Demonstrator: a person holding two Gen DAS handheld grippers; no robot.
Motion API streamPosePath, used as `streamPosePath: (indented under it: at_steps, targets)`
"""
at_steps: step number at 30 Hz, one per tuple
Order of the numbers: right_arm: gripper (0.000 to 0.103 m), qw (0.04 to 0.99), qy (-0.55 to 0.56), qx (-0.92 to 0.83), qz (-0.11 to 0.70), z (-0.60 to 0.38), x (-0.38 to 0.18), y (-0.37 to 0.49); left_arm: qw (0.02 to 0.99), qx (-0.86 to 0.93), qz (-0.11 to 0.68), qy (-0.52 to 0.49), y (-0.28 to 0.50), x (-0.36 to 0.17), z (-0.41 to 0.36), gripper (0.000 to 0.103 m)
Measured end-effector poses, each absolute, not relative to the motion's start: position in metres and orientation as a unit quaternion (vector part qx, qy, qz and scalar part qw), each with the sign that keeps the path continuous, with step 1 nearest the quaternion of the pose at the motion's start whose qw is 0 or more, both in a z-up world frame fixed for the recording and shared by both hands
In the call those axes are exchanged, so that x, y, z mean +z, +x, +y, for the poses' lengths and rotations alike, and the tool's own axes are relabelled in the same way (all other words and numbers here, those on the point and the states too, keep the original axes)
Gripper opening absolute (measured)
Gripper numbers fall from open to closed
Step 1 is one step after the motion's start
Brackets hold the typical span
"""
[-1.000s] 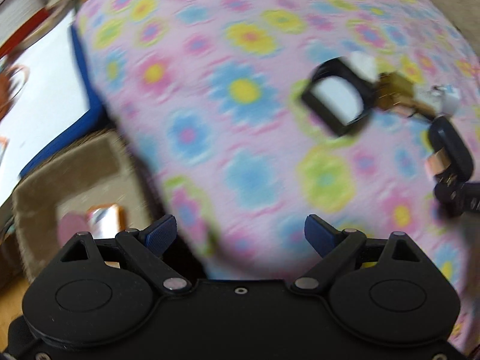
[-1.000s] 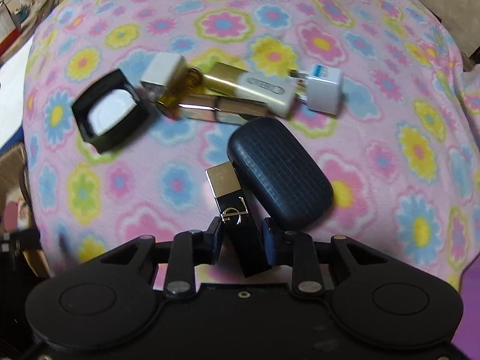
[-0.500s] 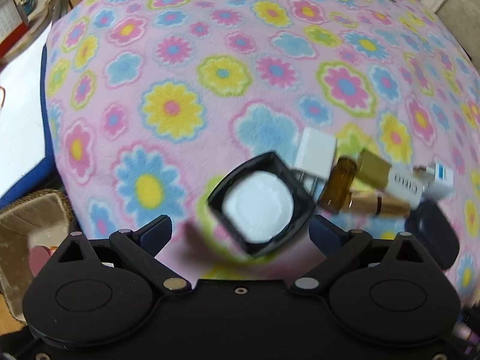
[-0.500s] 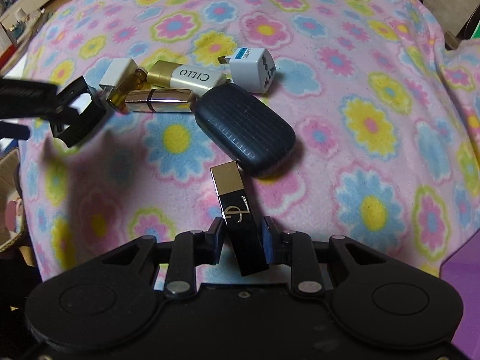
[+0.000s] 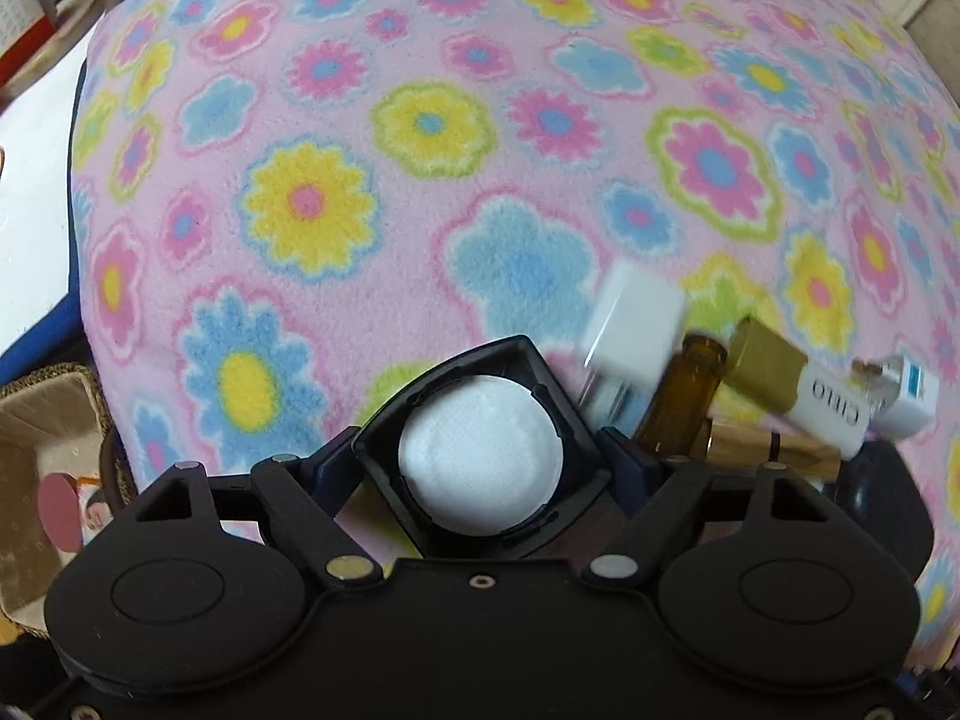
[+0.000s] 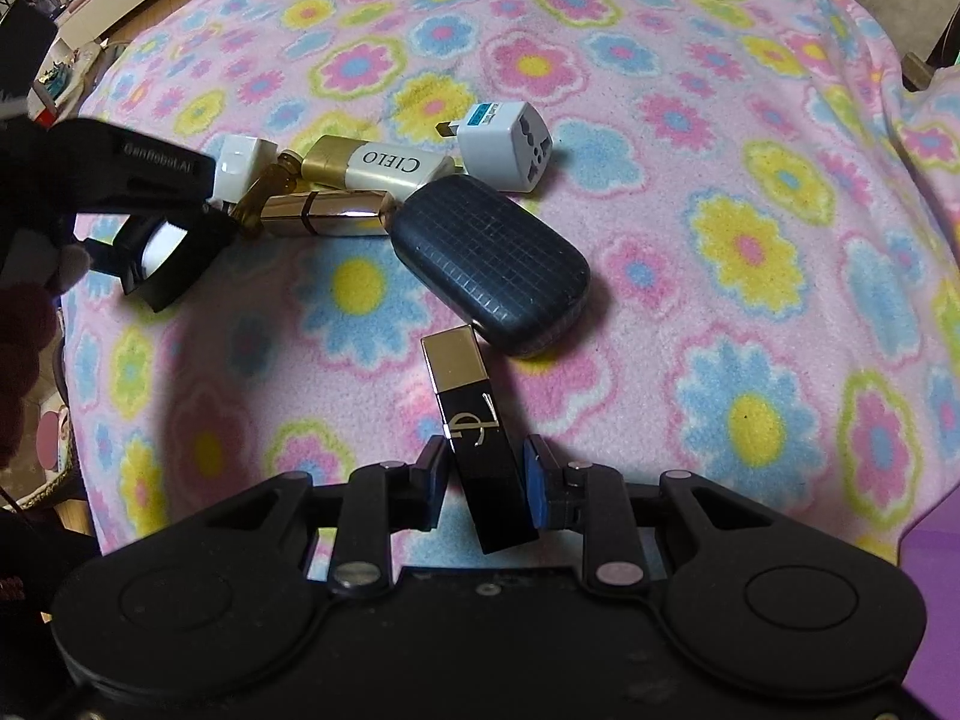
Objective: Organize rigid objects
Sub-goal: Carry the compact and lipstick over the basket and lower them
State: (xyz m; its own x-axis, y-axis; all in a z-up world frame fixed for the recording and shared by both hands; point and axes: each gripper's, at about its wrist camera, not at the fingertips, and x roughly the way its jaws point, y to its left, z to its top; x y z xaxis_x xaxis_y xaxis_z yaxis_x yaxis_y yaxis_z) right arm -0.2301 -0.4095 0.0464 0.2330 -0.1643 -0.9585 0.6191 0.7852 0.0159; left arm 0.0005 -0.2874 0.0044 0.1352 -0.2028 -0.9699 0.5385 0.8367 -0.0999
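My left gripper [image 5: 480, 468] is shut on a black square compact with a white pad [image 5: 480, 456], which also shows in the right wrist view [image 6: 159, 261]. My right gripper [image 6: 486, 474] is shut on a black lipstick with a gold end [image 6: 474, 414] and holds it above the blanket. On the flowered blanket [image 6: 720, 150] lie a dark blue textured case [image 6: 489, 264], a gold CIELO bottle [image 6: 375, 171], a gold tube [image 6: 327, 213], an amber vial [image 5: 681, 396], a white cube charger [image 5: 636, 324] and a white travel adapter [image 6: 510, 147].
A tan woven basket [image 5: 42, 420] with small items stands left of the blanket's edge. A white board with a blue edge [image 5: 36, 210] lies further left. A purple surface [image 6: 936, 630] shows at the lower right.
My left gripper has moved forward over the black compact and closed on it. My right gripper has lifted the lipstick back a little from the pile.
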Motion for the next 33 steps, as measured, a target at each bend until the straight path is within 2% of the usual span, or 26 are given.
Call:
streamPosePath:
  at_steps: [2, 8, 13, 21, 27, 30, 31, 33]
  targets:
    - [0.027, 0.758, 0.201, -0.260, 0.563, -0.409, 0.048, -0.231, 0.740, -0.251, 0.608, 0.144, -0.005, 0.006, -0.279, 0.077]
    - [0.048, 0.759, 0.199, -0.279, 0.554, -0.412, 0.060, -0.236, 0.732, -0.261, 0.610, 0.155, -0.020, 0.011, -0.252, 0.077]
    - [0.051, 0.753, 0.186, -0.286, 0.563, -0.407, 0.060, -0.232, 0.735, -0.262, 0.607, 0.153, -0.024, 0.021, -0.221, 0.077]
    - [0.048, 0.730, 0.112, -0.293, 0.607, -0.393, 0.046, -0.221, 0.747, -0.252, 0.597, 0.150, -0.014, 0.033, -0.185, 0.077]
    - [0.051, 0.690, 0.125, -0.368, 0.610, -0.419, 0.056, -0.254, 0.742, -0.256, 0.601, 0.148, -0.011, 0.028, -0.178, 0.077]
    - [0.052, 0.686, 0.171, -0.383, 0.595, -0.428, 0.063, -0.262, 0.739, -0.263, 0.603, 0.147, -0.011, 0.027, -0.176, 0.077]
    - [0.054, 0.689, 0.194, -0.376, 0.589, -0.430, 0.065, -0.261, 0.739, -0.264, 0.602, 0.147, -0.011, 0.027, -0.173, 0.077]
    - [0.072, 0.693, 0.222, -0.371, 0.577, -0.431, 0.067, -0.255, 0.739, -0.264, 0.601, 0.147, -0.011, 0.027, -0.170, 0.077]
